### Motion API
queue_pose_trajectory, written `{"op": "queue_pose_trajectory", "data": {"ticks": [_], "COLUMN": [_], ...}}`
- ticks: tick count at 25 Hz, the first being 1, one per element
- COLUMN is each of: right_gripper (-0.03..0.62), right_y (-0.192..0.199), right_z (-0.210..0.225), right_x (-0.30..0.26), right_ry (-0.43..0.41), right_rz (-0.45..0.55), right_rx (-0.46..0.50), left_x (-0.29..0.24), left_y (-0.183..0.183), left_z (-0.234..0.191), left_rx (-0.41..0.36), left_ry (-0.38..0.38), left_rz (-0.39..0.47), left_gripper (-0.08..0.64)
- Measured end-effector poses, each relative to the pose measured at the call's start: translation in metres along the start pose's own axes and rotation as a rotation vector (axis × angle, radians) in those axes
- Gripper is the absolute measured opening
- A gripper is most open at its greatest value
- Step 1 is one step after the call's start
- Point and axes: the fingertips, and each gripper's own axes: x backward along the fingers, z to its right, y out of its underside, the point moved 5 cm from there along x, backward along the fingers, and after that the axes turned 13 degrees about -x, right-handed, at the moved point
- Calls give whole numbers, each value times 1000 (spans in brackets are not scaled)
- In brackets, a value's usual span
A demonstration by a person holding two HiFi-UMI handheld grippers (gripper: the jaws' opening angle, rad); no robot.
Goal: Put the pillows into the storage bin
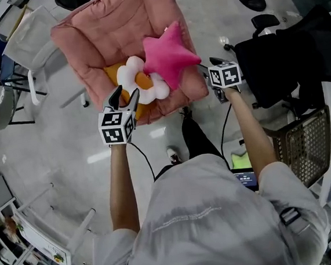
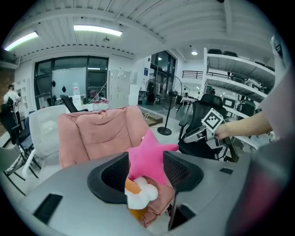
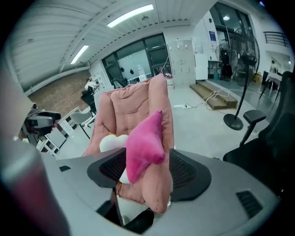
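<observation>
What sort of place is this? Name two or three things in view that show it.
Probably an open-plan office or lab rather than a home: a black office chair, metal shelving, ceiling strip lights and a bare polished floor.

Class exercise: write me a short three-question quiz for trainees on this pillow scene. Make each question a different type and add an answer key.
1. True or false: the left tongs and the right tongs are each shut on a pillow.
2. Where does the pink star pillow rest? A) on a desk B) on the pink armchair C) in a box
3. Name the pillow lying next to the star, nearer the left tongs.

Key
1. False: both stand open and hold nothing.
2. B
3. The white-and-orange flower pillow.
</observation>
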Motion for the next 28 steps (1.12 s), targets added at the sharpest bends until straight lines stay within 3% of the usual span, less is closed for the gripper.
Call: {"op": "queue_pose_trajectory", "data": {"ticks": [3, 9, 12, 19, 23, 28], "right_gripper": [305, 336, 331, 251, 204, 172], "right_y": [6, 16, 16, 10, 6, -3], "right_z": [13, 25, 20, 5, 2, -12], "right_x": [-41, -93, -113, -130, -122, -105], "right_ry": [-43, -45, -114, -274, -294, -364], "right_rz": [-60, -164, -172, -175, -184, -157], "right_rx": [-53, -105, -135, -182, -153, -154], "left_x": [-25, -60, -73, -85, -85, -77], "left_y": [2, -1, -5, -5, -1, -2], "left_z": [-5, -23, -31, -47, -59, -61], "left_rx": [-1, 25, 28, 97, 153, 155], "left_ry": [24, 39, 36, -20, -65, -96], "left_rz": [-24, -34, -26, 16, 12, 5], "left_gripper": [252, 252, 252, 161, 161, 161]}}
